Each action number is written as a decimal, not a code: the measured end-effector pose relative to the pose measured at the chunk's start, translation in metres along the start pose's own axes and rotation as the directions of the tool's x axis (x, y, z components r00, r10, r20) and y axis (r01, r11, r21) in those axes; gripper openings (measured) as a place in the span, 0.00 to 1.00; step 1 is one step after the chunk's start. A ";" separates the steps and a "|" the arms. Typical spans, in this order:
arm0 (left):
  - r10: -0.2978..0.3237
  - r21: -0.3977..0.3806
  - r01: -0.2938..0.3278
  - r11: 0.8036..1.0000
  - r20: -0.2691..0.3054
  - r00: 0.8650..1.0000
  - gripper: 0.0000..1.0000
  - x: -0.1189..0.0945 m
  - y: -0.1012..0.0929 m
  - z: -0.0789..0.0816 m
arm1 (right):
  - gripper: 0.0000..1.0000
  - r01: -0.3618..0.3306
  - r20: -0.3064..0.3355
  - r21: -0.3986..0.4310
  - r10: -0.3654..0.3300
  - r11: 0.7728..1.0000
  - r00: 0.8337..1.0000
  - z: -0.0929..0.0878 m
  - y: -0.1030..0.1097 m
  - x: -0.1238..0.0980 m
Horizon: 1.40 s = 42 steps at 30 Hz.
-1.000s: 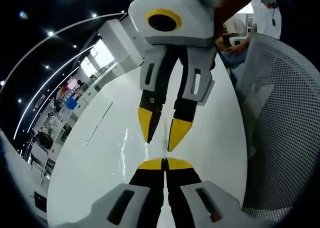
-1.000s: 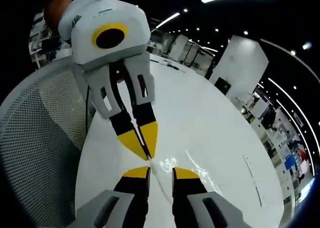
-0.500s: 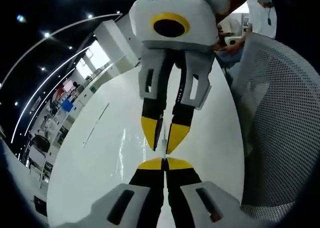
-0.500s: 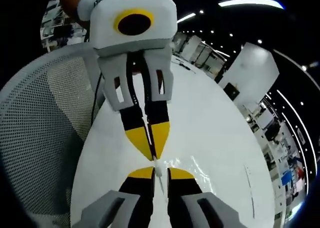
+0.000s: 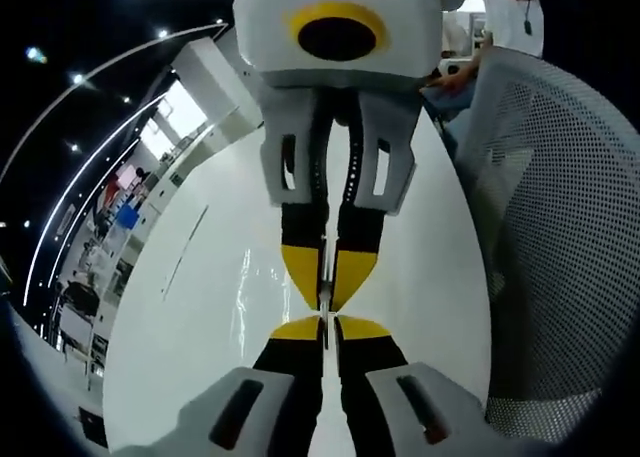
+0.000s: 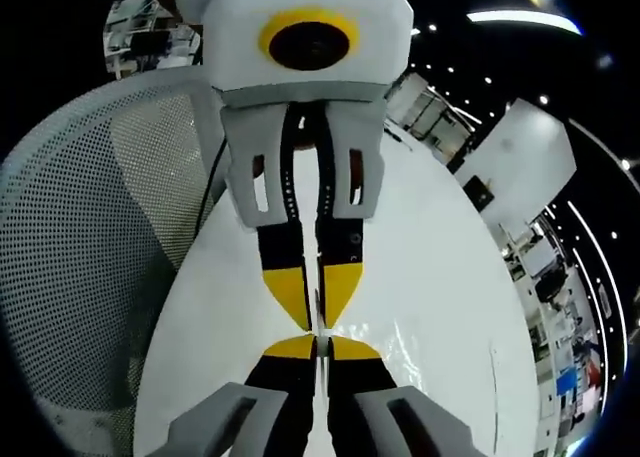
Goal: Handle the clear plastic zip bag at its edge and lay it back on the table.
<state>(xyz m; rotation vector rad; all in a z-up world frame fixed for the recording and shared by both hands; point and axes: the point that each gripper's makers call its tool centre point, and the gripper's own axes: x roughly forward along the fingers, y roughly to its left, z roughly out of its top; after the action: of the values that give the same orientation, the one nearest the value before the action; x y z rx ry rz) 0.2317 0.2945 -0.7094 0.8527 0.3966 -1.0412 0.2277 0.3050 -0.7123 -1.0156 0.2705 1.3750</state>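
My L gripper (image 5: 326,324) and R gripper (image 6: 317,344) meet tip to tip over the table (image 5: 200,327), both pairs of jaws pinched narrow on the same thin edge of the bag (image 5: 255,297). In the left gripper view the R gripper (image 5: 326,277) comes down from the top, its yellow tips almost touching mine; in the right gripper view the L gripper (image 6: 314,292) does likewise. The bag is clear, so I read it mostly by glare: creased highlights on the white table (image 6: 420,277) just beside the tips, left of them in the left gripper view, right of them in the right gripper view (image 6: 400,342). So the bag seems to hang or trail from the pinched edge to that one side, long axis roughly along the table's length; can't tell how much of it rests on the table yet. Neither hand is nearer, since both sit on the edge at the same spot. Room: open white table on the bag's side; on the other side the table's edge runs close, w/ a mesh chair (image 5: 560,227) just beyond. I'd judge the lay-down should go toward the open side, away from the chair.
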 end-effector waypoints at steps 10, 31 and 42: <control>0.000 0.024 0.000 1.000 -0.019 1.000 0.00 0.001 0.002 -0.003 | 0.00 -0.008 -0.034 -0.030 0.007 1.000 0.999 -0.001 0.002 0.002; -0.001 0.008 0.001 1.000 -0.027 1.000 0.00 0.001 0.000 -0.003 | 0.00 0.005 -0.040 0.025 -0.004 1.000 0.999 -0.004 0.004 0.002; -0.001 0.013 0.001 1.000 -0.027 1.000 0.00 -0.001 0.000 -0.003 | 0.00 0.010 -0.042 0.037 -0.008 0.999 0.999 -0.006 0.003 0.000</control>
<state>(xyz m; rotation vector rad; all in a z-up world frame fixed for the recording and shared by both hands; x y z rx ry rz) 0.2318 0.2971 -0.7106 0.8796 0.4134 -1.0351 0.2268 0.3008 -0.7174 -1.0143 0.3215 1.3367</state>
